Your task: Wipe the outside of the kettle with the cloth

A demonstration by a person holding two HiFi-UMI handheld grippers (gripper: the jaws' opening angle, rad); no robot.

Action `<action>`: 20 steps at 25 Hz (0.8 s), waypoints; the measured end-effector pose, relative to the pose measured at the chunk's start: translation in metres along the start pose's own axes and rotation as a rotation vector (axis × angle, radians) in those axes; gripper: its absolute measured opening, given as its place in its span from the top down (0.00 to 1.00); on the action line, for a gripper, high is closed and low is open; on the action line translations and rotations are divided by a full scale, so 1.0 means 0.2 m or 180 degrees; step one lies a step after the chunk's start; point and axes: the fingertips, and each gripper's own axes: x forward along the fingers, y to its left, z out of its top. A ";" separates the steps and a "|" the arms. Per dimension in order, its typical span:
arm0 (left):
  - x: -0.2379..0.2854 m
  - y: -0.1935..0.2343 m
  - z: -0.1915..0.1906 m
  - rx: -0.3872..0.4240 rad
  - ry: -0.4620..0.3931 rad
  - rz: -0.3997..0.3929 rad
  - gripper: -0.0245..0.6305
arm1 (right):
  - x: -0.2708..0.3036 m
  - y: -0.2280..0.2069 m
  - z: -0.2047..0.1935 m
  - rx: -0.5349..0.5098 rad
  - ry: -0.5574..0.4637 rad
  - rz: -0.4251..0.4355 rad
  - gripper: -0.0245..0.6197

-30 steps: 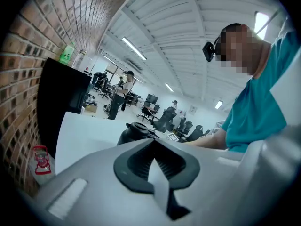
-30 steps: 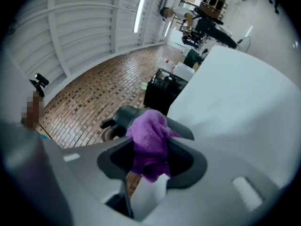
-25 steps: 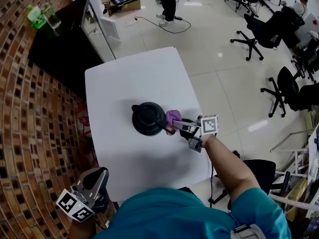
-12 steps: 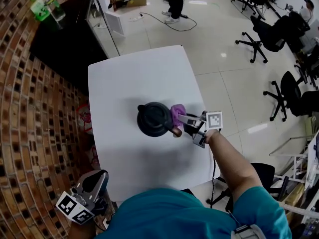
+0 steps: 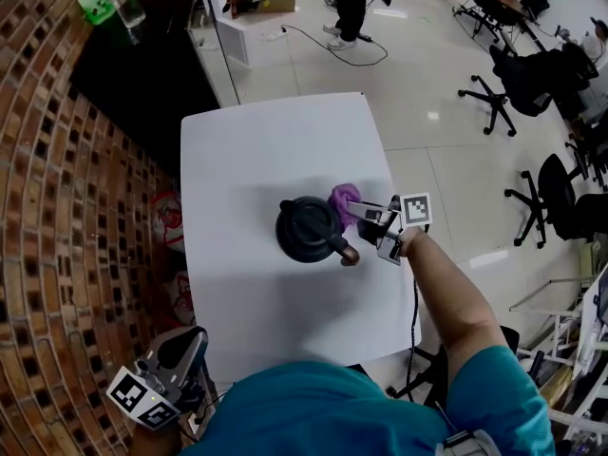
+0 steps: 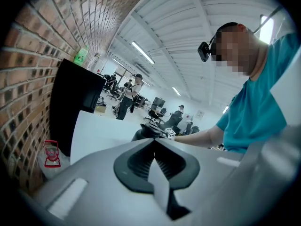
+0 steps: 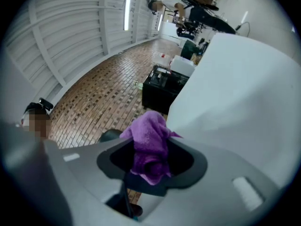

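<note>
White table (image 5: 247, 160), kettle (image 5: 309, 228) mid-table; right gripper (image 5: 359, 209), pinching the purple cloth (image 5: 343, 199), has slid it along the kettle's right flank toward the far side, so wiping looks underway; left gripper (image 5: 179, 350) idle off-table, jaws together on nothing.

Open-plan office or lab space. Rolling office chairs (image 5: 556, 183) stand on a glossy tiled floor (image 5: 427, 55). A brick wall (image 5: 66, 236) runs along one side.

The cloth (image 7: 149, 145) looks fuzzy, the table (image 5: 256, 160) smooth, the kettle (image 5: 306, 228) perhaps glossy.
</note>
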 end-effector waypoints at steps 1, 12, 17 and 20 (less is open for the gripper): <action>-0.01 0.01 0.00 -0.0003 -0.0008 0.0017 0.96 | 0.01 0.00 0.01 -0.0002 0.0045 0.0007 0.69; -0.14 0.07 -0.03 -0.0056 -0.0082 0.0181 0.96 | 0.26 0.01 0.15 -0.0228 0.0744 -0.0068 0.69; -0.20 0.11 -0.03 -0.0100 -0.0139 0.0251 0.96 | 0.43 0.06 0.16 -0.0404 0.1400 -0.0076 0.69; -0.25 0.14 -0.05 -0.0123 -0.0172 0.0300 0.96 | 0.54 0.09 0.12 -0.0543 0.1943 -0.0058 0.69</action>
